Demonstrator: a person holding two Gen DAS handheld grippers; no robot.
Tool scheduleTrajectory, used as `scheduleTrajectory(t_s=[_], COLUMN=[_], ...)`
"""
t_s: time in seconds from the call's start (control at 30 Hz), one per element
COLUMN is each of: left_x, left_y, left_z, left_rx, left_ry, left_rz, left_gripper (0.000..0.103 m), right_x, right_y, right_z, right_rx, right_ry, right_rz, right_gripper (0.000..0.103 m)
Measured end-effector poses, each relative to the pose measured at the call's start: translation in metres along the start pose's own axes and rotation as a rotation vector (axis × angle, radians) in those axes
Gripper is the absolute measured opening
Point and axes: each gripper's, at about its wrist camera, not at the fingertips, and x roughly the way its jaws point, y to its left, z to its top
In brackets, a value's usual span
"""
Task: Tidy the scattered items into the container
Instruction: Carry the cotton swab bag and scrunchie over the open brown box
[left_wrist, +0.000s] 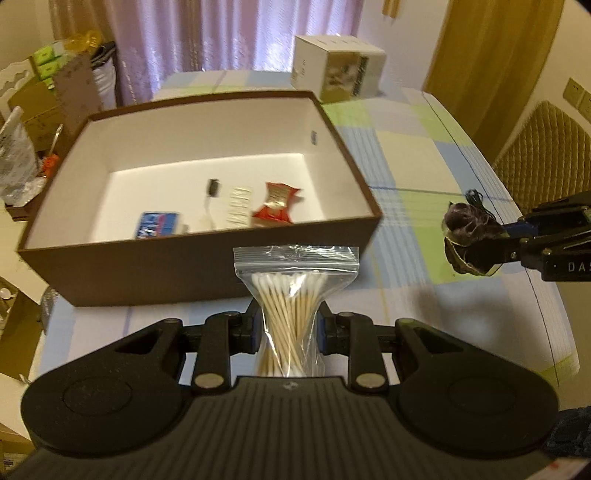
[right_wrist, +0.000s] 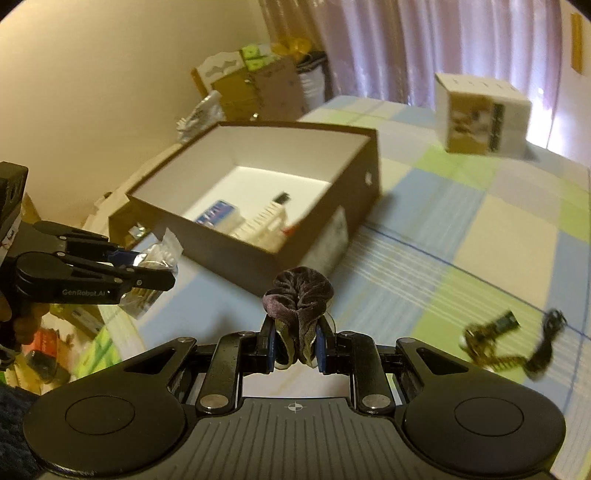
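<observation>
At the bottom centre of the left wrist view, the left gripper has its jaws clamped on the waist of a clear zip bag of cotton swabs, pinching the bundle into an hourglass while the sealed top fans out above the fingers. The bag looks very light and its film slippery; the sticks give it some stiffness, so a hold across the middle of the bundle seems sounder than one on the loose plastic. At the bottom centre of the right wrist view, the right gripper is closed on a dark velvet scrunchie, soft and squashy, which likely will not slip but may cling to the pads on release. Just beyond both, in mid-frame, the brown container stands on the checked tablecloth; both held items hang short of its near wall, not yet over the opening. Inside lie a blue packet, a red wrapper and some pale items too blurred to name. At the right edge of the right view, a dark tangle with a gold chain remains on the cloth, smeared by motion. Farther back stands a white carton before the curtains; the swab bag's lower end is hidden behind the gripper body.
</observation>
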Motion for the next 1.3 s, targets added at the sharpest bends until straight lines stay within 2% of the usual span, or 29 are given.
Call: scheduleTrajectory(t_s=[0.3, 0.73, 1.0, 1.3], left_x=[-0.026, -0.029, -0.012, 0.027], left_y=[0.047, 0.094, 0.115, 0.143], left_z=[0.025, 0.066, 0.099, 0.129], left_rx=[0.008, 0.054, 0.085, 0.077], left_ry=[-0.08, -0.142, -0.185, -0.144], left_rz=[0.028, 0.027, 0.029, 0.009], left_gripper=[0.022, 0.022, 0.022, 0.022], right_x=[0.017, 0.046, 0.081, 0.128], right_y=[0.029, 0.056, 0.069, 0.058], right_z=[0.034, 0.087, 0.124, 0.154], right_rx=[-0.034, -0.027, -0.027, 0.003], right_ry=[-0.046, -0.095, -0.101, -0.077], right_rz=[0.031, -0.009, -0.055, -0.129], right_gripper=[0.018, 0.018, 0.018, 0.018])
